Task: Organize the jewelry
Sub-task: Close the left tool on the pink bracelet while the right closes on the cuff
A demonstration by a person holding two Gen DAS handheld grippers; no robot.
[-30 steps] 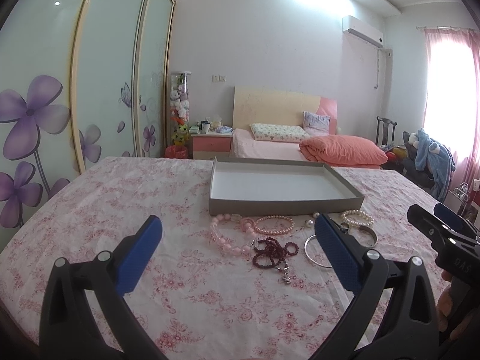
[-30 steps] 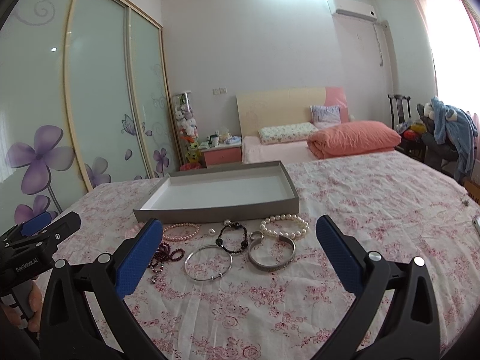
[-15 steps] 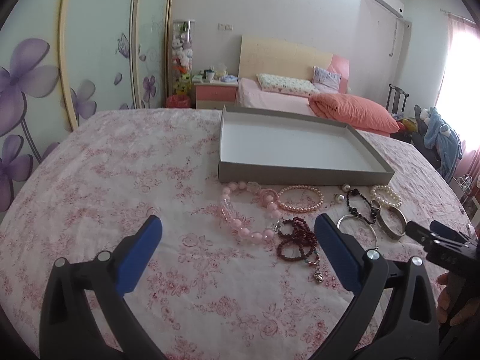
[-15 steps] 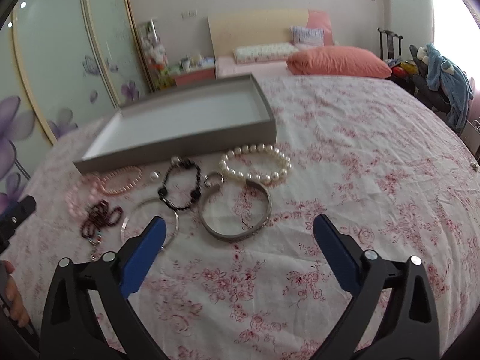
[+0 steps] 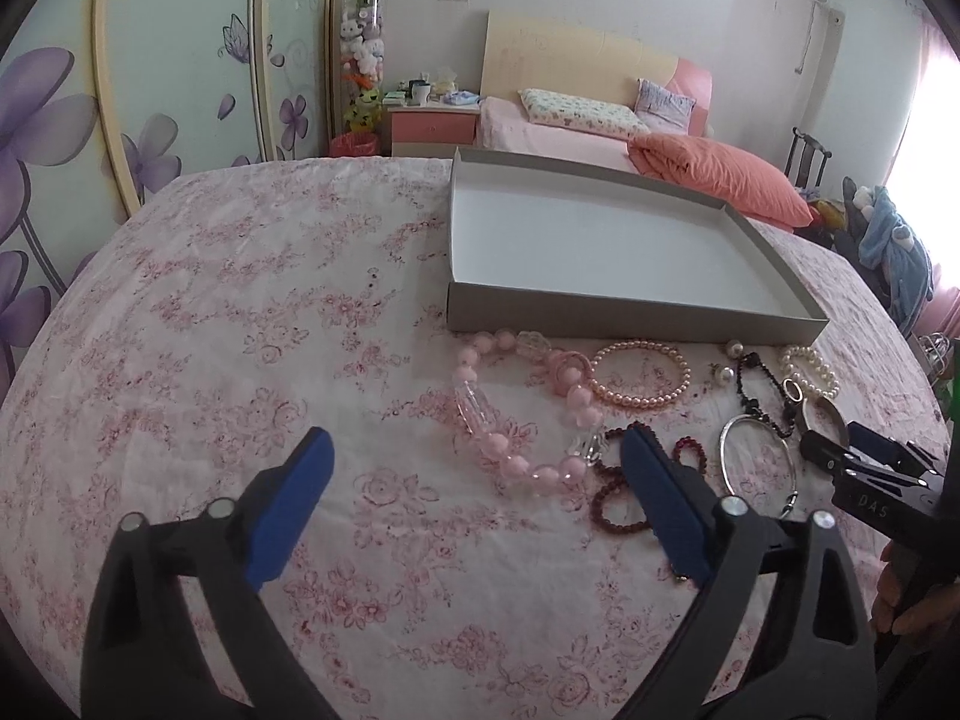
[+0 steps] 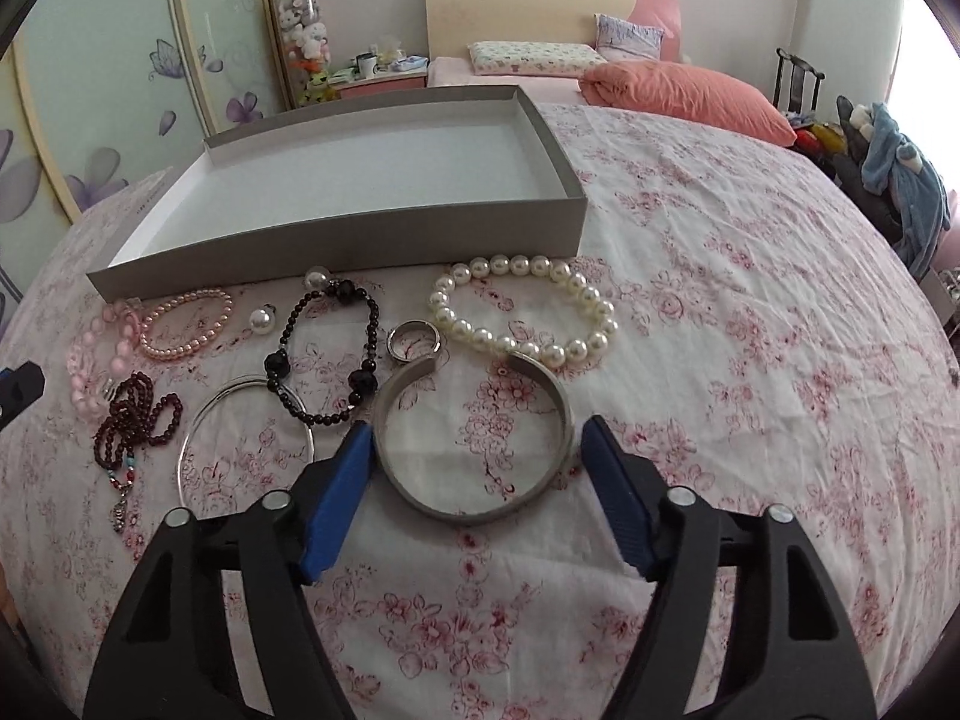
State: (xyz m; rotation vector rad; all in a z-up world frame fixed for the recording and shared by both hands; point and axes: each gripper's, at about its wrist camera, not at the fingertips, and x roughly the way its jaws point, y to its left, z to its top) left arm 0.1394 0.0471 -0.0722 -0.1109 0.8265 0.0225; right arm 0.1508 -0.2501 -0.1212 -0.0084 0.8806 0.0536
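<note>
The right tool (image 6: 474, 441) has dropped from a high view to straddle the open grey metal cuff bangle (image 6: 474, 438) on the floral worktop (image 6: 750, 360), jaws wide. The left tool (image 5: 474, 468) hovers wide. The shallow grey cardboard tray (image 6: 336, 240) holds nothing yet.

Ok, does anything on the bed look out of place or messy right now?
Nothing looks damaged or spilled. The grey tray holds nothing yet, and all the jewelry lies loose on the floral sheet in front of it. The black bead bracelet overlaps the thin silver bangle. The right gripper is open around the wide silver cuff.
</note>
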